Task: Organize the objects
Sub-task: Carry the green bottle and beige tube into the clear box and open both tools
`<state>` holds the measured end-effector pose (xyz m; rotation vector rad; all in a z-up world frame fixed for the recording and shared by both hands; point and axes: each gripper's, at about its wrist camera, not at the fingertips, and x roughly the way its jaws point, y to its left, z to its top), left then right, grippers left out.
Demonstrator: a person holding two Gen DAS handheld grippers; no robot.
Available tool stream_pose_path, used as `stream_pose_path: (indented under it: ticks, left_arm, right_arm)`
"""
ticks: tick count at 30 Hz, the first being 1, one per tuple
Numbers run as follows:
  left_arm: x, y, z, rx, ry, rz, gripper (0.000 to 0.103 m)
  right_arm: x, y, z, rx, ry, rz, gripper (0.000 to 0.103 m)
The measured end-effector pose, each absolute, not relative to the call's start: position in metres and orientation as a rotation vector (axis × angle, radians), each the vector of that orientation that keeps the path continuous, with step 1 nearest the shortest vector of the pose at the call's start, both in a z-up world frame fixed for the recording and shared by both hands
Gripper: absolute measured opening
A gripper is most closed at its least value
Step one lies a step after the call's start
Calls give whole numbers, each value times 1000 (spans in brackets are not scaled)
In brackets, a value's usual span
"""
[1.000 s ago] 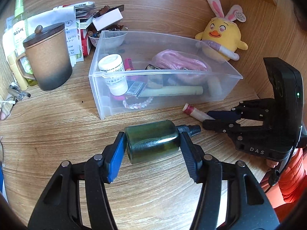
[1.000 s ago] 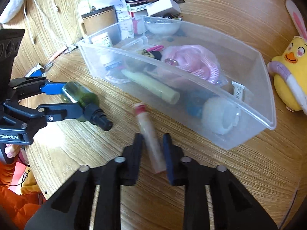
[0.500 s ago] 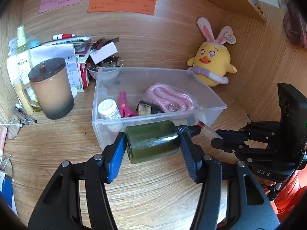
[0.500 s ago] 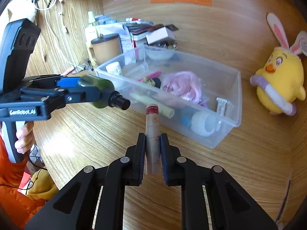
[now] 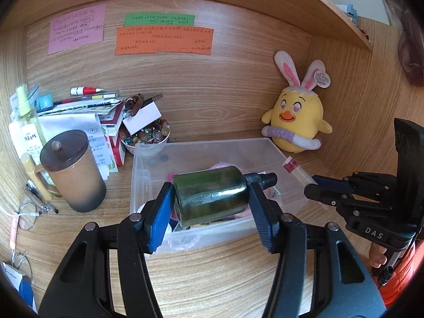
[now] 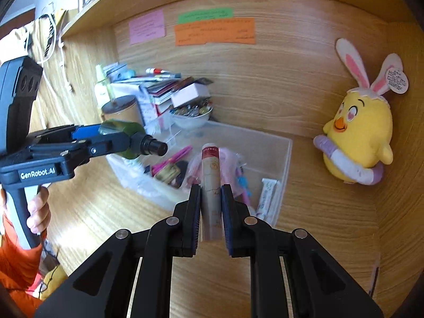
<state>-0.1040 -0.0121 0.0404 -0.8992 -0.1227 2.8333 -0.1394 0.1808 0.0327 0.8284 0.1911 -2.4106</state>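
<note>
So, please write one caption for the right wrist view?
Right gripper holds a slim tube above the clear bin.

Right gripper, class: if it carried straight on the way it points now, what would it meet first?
Probably the clear plastic bin: the right gripper, shut on the red-capped tube, points at its contents, likely the pink mesh pouch. Depth is unclear.

bottle [image 5: 210,194]: glossy green glass | bin [image 5: 267,145]: clear plastic | desk [image 5: 212,278]: wood

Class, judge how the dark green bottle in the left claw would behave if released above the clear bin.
The green bottle looks like glass, so probably fragile and heavy for its size. It lies sideways in the left claw, round-bodied, so it would likely roll. The clear bin holds soft items that might cushion it.
</note>
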Motion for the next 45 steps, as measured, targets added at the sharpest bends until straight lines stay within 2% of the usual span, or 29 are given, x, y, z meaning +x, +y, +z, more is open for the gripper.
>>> stream_pose_path:
  ticks: [8,18,25,33,36,39,41,45]
  left_arm:
    - [-131,-7,36,-949,-115,2818,56]
    - [-162,0,6,-1095,-103,2751,56]
    - [-171,3,-5,-1163,-123,2691,56]
    - [-157,0,7,-1106,-132,2699,56]
    - [-150,0,15,-1078,-133,2700,57]
    - [-139,-1,23,-1044,-125,2717,59]
    - [-132,-2,28,-1018,-118,2734,66]
    - [-115,-4,35,-972,-92,2778,74]
  right_arm:
    - [-175,178,26,870,164,-2455,14]
    - [-209,163,-4,993,189,-2470,14]
    - [-210,155,-12,1018,231,-2444,15]
    - [-200,156,-4,992,233,-2438,19]
    - [-193,157,2,977,234,-2434,23]
    - [-183,159,11,942,228,-2441,35]
    - [-176,161,17,914,223,-2447,44]
    - [-160,164,27,872,215,-2447,49]
